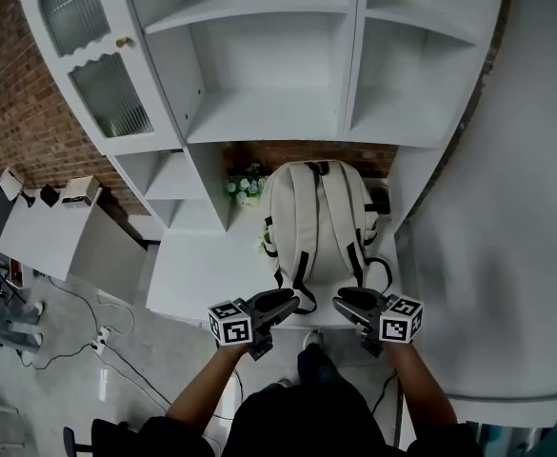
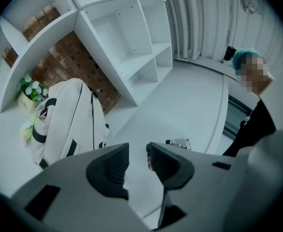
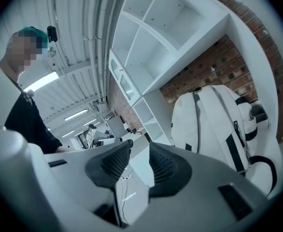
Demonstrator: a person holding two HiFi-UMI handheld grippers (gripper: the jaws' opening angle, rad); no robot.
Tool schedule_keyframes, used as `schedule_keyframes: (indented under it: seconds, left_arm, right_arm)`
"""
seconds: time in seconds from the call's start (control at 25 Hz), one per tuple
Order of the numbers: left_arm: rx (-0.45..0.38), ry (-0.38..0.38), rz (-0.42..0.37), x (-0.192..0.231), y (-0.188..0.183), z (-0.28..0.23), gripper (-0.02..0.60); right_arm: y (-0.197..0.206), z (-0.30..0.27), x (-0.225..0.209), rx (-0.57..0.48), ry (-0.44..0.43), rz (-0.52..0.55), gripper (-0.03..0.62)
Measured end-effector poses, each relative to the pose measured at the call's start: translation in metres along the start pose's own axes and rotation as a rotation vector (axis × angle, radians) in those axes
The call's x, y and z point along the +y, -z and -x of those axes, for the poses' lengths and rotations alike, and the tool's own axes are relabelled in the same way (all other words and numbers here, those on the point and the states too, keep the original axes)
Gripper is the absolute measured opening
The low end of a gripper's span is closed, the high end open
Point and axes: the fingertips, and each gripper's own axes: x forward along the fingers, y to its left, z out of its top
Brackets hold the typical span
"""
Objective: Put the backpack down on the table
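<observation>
Backpack (image 1: 318, 222) upright on white table (image 1: 197, 274), flowers (image 1: 245, 185) in small pot (image 2: 27, 103) beside it

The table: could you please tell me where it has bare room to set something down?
Free: the tabletop left of the backpack, in front of the flowers. Crowded: the back by the brick wall and the narrow strip right of the backpack.
</observation>
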Motion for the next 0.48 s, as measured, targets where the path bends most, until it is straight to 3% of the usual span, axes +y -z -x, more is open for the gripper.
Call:
schedule_keyframes:
  seconds: [0.32,0.48]
  left_arm:
    - [-0.031,0.034,-0.156,-0.092,0.006,0.031,0.129]
    - [-0.083,0.024,-0.172,-0.130,0.009,0.046,0.127]
  right_arm:
    - [0.008,0.025,0.075,-0.056,0.016,0.079,0.140]
    - [0.010,0.033,0.109,-0.078,0.055,0.130,0.140]
